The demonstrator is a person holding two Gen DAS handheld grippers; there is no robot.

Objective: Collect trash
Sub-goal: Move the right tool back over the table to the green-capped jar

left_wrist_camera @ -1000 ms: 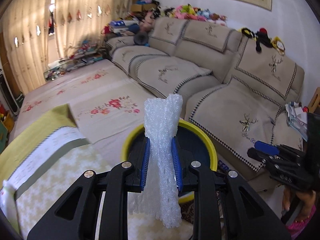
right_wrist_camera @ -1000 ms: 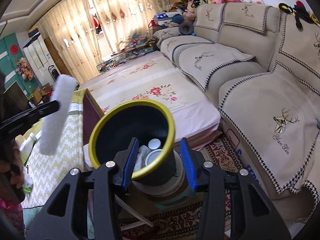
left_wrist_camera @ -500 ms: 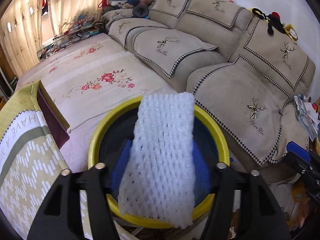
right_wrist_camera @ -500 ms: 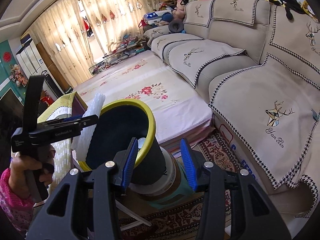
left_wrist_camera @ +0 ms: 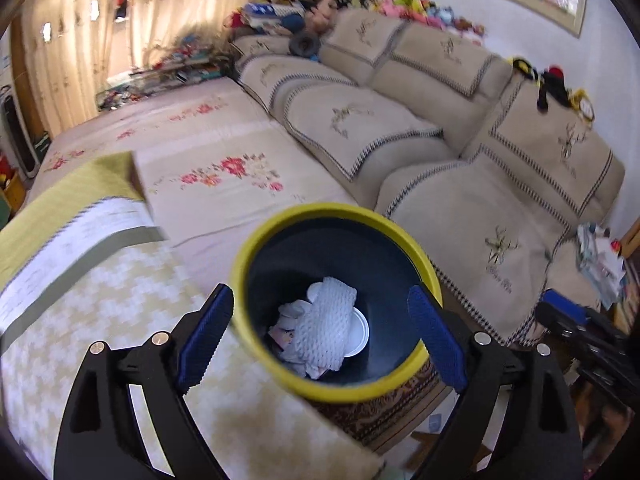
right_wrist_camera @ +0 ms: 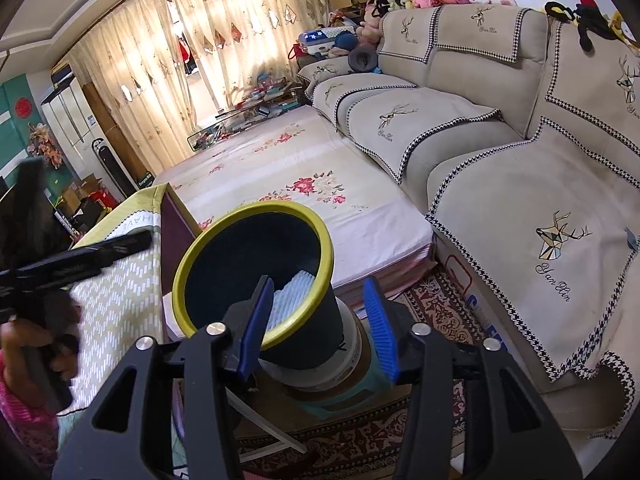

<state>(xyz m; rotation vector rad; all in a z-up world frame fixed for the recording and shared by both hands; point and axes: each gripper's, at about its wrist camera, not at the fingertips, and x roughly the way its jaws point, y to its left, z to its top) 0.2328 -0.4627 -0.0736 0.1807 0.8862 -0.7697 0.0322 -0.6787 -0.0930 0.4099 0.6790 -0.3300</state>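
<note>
The white foam net (left_wrist_camera: 326, 322) is seen lying inside the bin (left_wrist_camera: 416, 256), on top of crumpled paper and a white round lid (left_wrist_camera: 358, 330) at the bottom. Its long axis runs roughly from the near left to the far right of the bin floor. It lies straight ahead of and below the left gripper (left_wrist_camera: 320, 342), whose blue pads (left_wrist_camera: 206, 330) are spread wide on either side of the bin's yellow rim with nothing held between them. The right gripper (right_wrist_camera: 316, 326) is set lower and to the right of the bin (right_wrist_camera: 200, 252), its jaws parted and empty as well, with the left pad just inside the rim; a strip of the foam net (right_wrist_camera: 290, 298) can be seen past it. The left gripper is judged the nearer to the opening.

Half a second ago the foam net was held upright over the bin mouth between the left pads; it has since been let go and has dropped in. The couch (left_wrist_camera: 440, 152) and the flowered mat (left_wrist_camera: 224, 176) lie beyond.
</note>
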